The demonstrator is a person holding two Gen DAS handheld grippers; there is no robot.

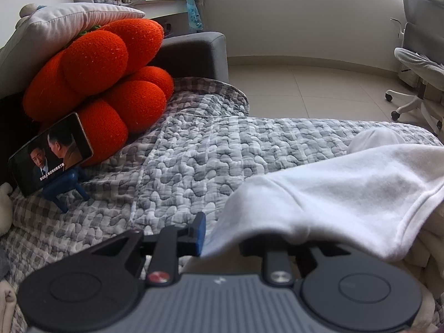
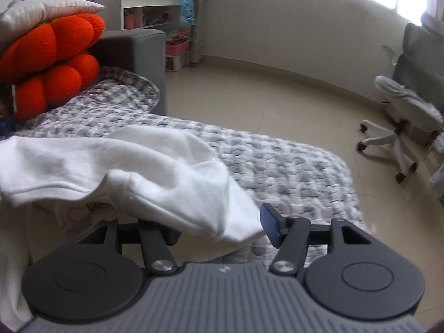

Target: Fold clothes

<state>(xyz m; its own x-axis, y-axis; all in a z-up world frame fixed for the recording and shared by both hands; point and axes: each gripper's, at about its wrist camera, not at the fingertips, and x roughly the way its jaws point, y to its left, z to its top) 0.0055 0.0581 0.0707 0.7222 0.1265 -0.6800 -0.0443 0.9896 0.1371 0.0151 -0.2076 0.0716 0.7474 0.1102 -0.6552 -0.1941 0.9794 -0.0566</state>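
grey quilted sofa cover carries the white garment, its hem draped between the left gripper fingers, grip unclear, while the right gripper stands parted around a fold, pads clear.

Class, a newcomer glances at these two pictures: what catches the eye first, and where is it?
The orange cushion stands out, piled against the grey sofa arm at upper left. Next comes the white garment, rumpled across the grey quilt just ahead of both grippers. A phone playing video leans at the cushion's foot.
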